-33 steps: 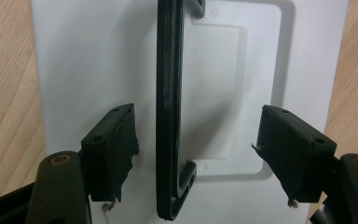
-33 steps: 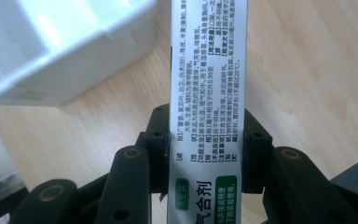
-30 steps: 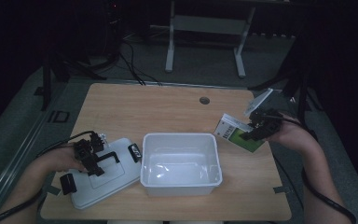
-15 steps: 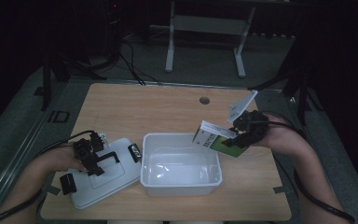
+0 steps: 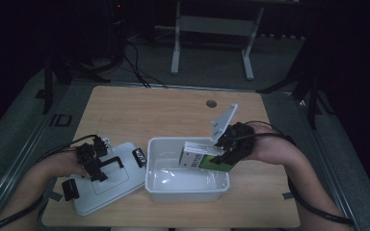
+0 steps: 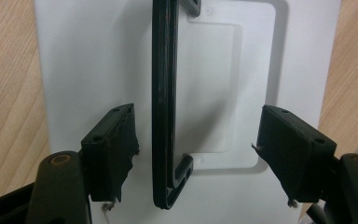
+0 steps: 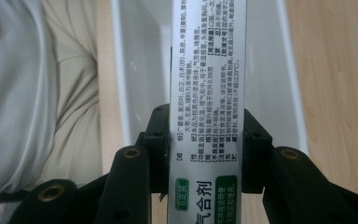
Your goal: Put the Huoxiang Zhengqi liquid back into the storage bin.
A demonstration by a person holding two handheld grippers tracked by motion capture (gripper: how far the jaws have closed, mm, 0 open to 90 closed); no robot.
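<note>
Overhead, the right gripper (image 5: 224, 153) held a green-and-white box (image 5: 203, 160) tilted over the right rim of the white bin (image 5: 187, 185), which sat at the front middle of the wooden desk (image 5: 164, 115). Its own camera showed what the high view could not: both jaws pressed flat against the box's (image 7: 208, 84) narrow sides, fine printed text running along the face, the bin's (image 7: 140, 70) floor straight below and a person's pale clothing off to one side. The left gripper (image 5: 94, 161) hovered over the bin's lid (image 5: 107, 185), which lay flat at the front left, just beside the bin. From that gripper's view, the jaws stood wide apart with nothing between them but the lid's black handle (image 6: 164, 102), which ran nearer one jaw, untouched by either. The lid's (image 6: 223, 56) front corner reached close to the desk's near edge, while the bin's front wall stood a little back from it. The back half of the desk lay bare wood apart from a small round grommet (image 5: 211, 103). Beyond it, grey flooring, trailing cables and a pale metal frame (image 5: 212, 43) faded into a dark room.
</note>
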